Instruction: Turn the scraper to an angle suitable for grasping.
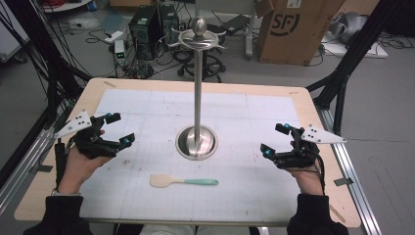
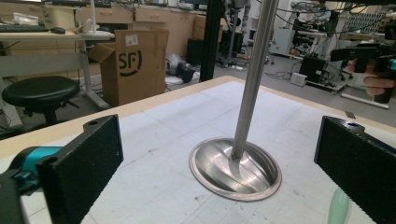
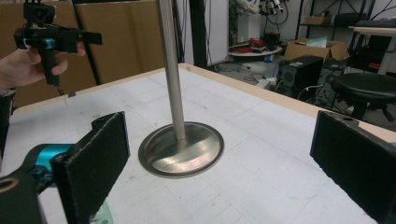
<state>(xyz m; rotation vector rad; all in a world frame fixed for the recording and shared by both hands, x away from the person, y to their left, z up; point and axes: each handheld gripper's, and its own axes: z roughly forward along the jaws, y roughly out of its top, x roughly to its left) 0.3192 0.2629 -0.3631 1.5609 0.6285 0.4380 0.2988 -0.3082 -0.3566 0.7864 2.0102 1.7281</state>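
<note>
A metal utensil stand with a round dished base and hooks at its top rises from the middle of a gridded white mat on a wooden table. Near the person lies a spatula with a pale wooden blade and mint-green handle, untouched. The left gripper and right gripper are held either side of the stand, jaws wide apart and empty. Beyond the table's far right edge, a cardboard box reads "SF".
</note>
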